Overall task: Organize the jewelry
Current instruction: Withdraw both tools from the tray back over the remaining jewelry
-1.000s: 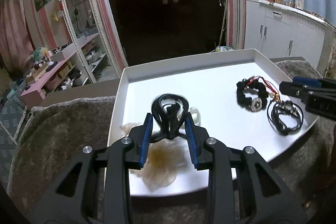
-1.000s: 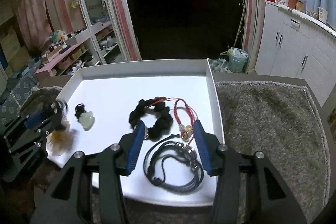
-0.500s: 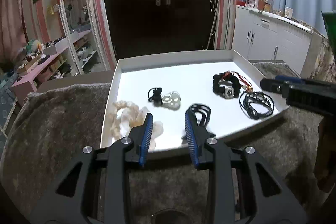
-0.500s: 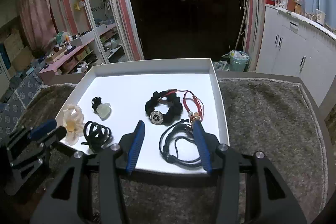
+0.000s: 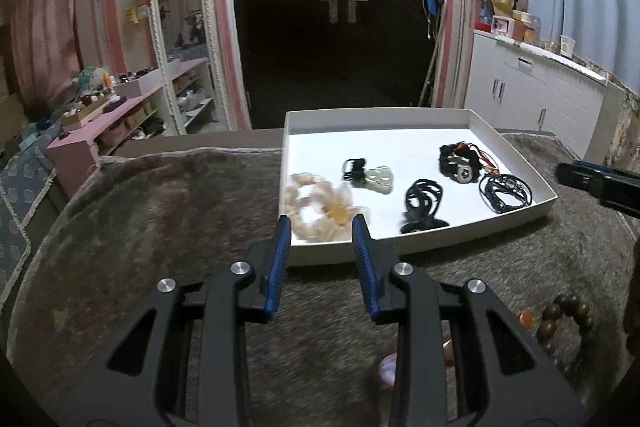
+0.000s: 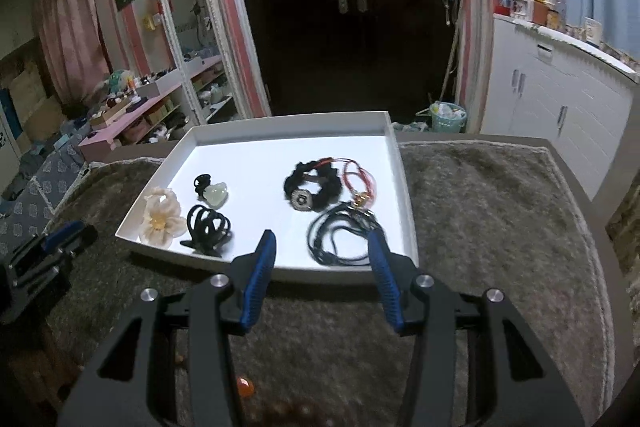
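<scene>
A white tray [image 5: 380, 123] [image 6: 280, 121] on a grey rug holds a cream flower clip [image 5: 320, 205] [image 6: 160, 217], a black claw clip [image 5: 422, 203] [image 6: 208, 227], a jade pendant [image 5: 378, 177] [image 6: 216, 193], a black scrunchie [image 5: 458, 161] [image 6: 312, 187], red cords [image 6: 360, 183] and a black cord bracelet [image 5: 506, 189] [image 6: 340, 235]. My left gripper [image 5: 320, 231] is open and empty, in front of the tray's near edge. My right gripper [image 6: 322, 245] is open and empty at the near edge, over the cord bracelet.
A brown bead bracelet [image 5: 564, 319] and an orange bead [image 6: 245, 386] lie on the rug [image 5: 160, 211] near me. The right gripper shows at the right of the left wrist view [image 5: 600, 183]. A pink shelf [image 5: 100, 123] stands left, white cabinets [image 6: 560, 107] right.
My left gripper let go of the black claw clip in the tray and pulled back toward me. My right gripper also drew back from the tray.
</scene>
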The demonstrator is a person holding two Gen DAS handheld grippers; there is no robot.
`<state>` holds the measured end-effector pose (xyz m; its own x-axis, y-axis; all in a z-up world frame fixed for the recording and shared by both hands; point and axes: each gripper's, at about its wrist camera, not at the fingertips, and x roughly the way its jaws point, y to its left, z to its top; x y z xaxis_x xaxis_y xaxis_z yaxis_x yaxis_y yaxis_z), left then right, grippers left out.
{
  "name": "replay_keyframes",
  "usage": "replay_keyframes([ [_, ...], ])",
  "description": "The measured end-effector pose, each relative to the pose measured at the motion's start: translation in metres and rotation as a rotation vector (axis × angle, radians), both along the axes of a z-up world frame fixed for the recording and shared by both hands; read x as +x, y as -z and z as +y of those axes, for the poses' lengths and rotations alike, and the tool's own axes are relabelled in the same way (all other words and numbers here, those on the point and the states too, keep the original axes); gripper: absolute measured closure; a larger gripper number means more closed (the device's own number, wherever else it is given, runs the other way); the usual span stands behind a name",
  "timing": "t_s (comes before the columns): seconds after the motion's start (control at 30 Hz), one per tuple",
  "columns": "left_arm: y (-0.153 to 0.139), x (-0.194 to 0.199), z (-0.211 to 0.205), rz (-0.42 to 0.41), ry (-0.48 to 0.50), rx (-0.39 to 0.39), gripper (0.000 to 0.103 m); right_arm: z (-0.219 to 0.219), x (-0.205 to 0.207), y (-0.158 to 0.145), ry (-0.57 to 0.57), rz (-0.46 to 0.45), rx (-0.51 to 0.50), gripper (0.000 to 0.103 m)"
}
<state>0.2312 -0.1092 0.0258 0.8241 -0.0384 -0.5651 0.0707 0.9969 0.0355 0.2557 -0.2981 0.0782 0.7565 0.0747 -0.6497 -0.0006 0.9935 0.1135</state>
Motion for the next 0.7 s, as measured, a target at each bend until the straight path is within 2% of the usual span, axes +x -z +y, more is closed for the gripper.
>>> replay_keyframes([
  [0.27,-0.001,-0.033,0.035,-0.013,-0.055,-0.003,0.07,-0.017,-0.045,-0.005,0.035,-0.01,-0.002,0.055],
  [0.33,-0.001,-0.043,0.041,-0.025,-0.061,0.001,0.062,-0.015,-0.056,-0.004,0.031,-0.012,-0.016,0.055],
  [0.4,-0.002,-0.055,0.048,-0.033,-0.068,0.005,0.059,-0.013,-0.071,-0.002,0.03,-0.015,-0.027,0.053],
  [0.53,-0.001,-0.075,0.06,-0.042,-0.078,0.003,0.042,-0.014,-0.098,0.003,0.034,-0.016,-0.019,0.051],
  [0.7,-0.004,-0.102,0.067,-0.066,-0.068,0.0,0.036,-0.016,-0.13,0.009,0.041,-0.019,-0.014,0.05],
])
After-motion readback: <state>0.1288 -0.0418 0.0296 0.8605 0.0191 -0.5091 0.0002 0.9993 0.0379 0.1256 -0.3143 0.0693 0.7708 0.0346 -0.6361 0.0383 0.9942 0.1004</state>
